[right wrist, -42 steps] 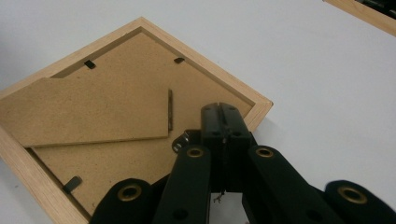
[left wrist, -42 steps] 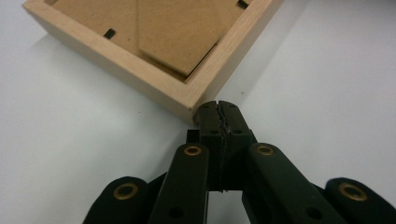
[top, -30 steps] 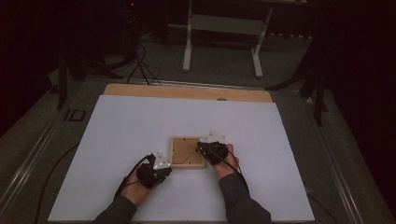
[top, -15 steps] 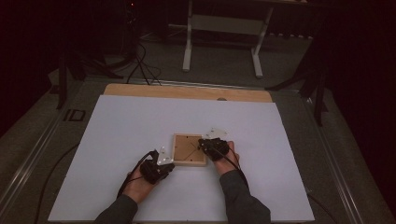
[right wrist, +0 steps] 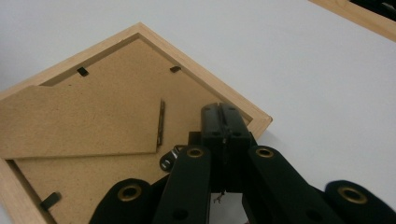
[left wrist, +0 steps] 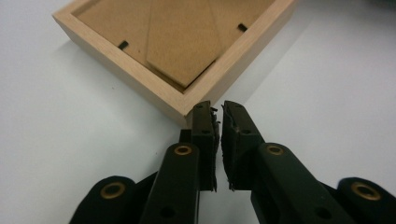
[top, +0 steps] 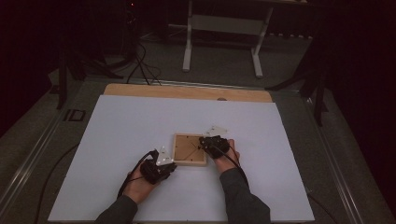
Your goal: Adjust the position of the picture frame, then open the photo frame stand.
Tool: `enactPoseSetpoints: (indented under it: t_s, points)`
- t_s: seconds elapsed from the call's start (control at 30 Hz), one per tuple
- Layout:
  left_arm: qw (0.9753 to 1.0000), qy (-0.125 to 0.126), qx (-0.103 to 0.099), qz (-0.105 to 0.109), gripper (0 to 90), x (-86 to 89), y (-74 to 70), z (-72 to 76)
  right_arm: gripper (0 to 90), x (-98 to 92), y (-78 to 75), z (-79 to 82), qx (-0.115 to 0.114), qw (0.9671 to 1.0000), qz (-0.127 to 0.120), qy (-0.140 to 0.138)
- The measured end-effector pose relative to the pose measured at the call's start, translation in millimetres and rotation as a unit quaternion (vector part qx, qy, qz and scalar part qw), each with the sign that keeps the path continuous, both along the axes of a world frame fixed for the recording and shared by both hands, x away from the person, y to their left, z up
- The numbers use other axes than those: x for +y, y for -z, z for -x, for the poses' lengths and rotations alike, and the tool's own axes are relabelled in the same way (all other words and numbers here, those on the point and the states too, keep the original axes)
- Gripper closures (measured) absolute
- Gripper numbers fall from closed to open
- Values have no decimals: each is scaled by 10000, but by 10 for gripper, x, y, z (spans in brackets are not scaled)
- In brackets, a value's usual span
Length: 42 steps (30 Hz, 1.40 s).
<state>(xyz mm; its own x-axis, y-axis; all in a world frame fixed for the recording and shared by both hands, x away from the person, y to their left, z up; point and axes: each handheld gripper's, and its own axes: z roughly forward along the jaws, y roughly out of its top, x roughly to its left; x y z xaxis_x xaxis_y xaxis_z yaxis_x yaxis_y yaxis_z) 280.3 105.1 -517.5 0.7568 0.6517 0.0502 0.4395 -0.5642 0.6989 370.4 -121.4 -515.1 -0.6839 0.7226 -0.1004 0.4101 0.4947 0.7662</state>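
A light wooden picture frame point(top: 189, 149) lies face down on the white tabletop, its brown backing board point(right wrist: 79, 121) and fold-out stand facing up. Small black tabs point(right wrist: 82, 71) hold the backing in. My left gripper point(top: 166, 163) sits just off the frame's near-left corner point(left wrist: 187, 109); its jaws point(left wrist: 218, 109) are shut with only a thin slit and nothing between them. My right gripper point(top: 205, 142) rests over the frame's right part, its jaws point(right wrist: 225, 112) shut above the backing near a corner, beside a small metal hanger point(right wrist: 167, 162).
The white sheet point(top: 116, 126) covers most of the table, with a wooden strip point(top: 187, 92) along its far edge. Beyond the table stand white stand legs point(top: 187, 51), and dark cables point(top: 137, 60) lie on the floor. A person's hands and dark sleeves come in from below.
The left gripper has edged up and right toward the frame's corner. The right gripper and frame have shifted only slightly.
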Motion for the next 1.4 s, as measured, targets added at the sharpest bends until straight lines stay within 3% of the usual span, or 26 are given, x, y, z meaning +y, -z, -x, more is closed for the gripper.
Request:
enactPoseSetpoints:
  t_s: [0.17,0.37,0.57,0.83,1.0,1.37,1.4]
  points:
    - [9999,-17,-49,107,801,13,-25,17,896,-42,-110,54,-68,9996,-247,-113]
    - [9997,7,-140,212,746,10,-51,46,872,-76,-176,108,-66,9993,-358,-130]
    - [9993,-47,-186,318,692,33,-76,54,828,-87,-217,143,-78,9990,-412,-160]
    - [9977,-184,-193,616,615,63,-156,64,731,-116,-249,231,51,9985,-518,-146]
    - [9976,-231,-220,610,587,74,-209,42,710,-105,-220,309,80,9986,-481,-223]
    - [9973,-227,-294,627,579,9,-296,-53,759,-181,-178,405,117,9980,-576,-212]
    - [9971,-245,-275,665,579,-1,-304,-86,800,-195,-163,431,122,9983,-514,-245]
